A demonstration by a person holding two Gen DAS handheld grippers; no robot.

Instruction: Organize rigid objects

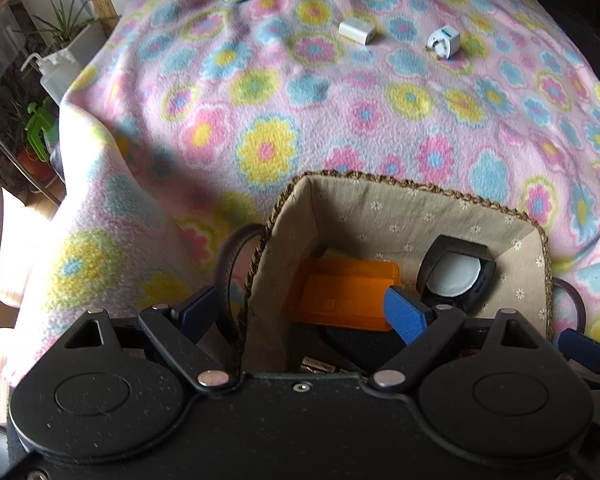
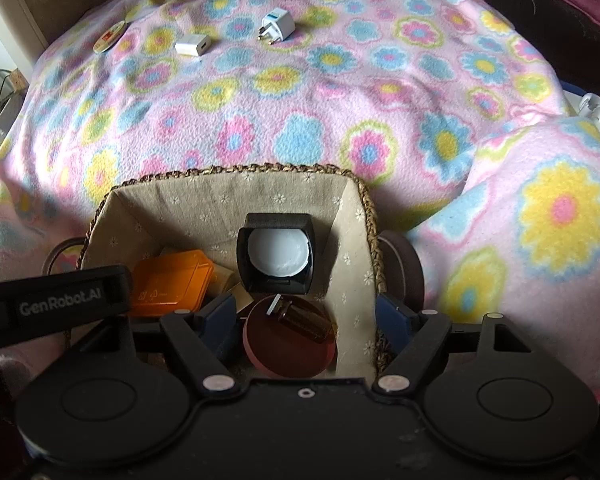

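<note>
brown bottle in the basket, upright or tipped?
Tipped. The brown bottle lies on its side across a round pink lid in the basket.

"GenRobot.AI" stands in grey letters on the left gripper's black body (image 2: 56, 300).

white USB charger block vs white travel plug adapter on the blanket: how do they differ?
The USB charger block is a plain box lying flat, one port showing; the travel plug adapter is rounder, with metal pins sticking out and a blue-green mark. The block lies nearer the round tin. Both are white and lie on the blanket, outside the basket.
</note>
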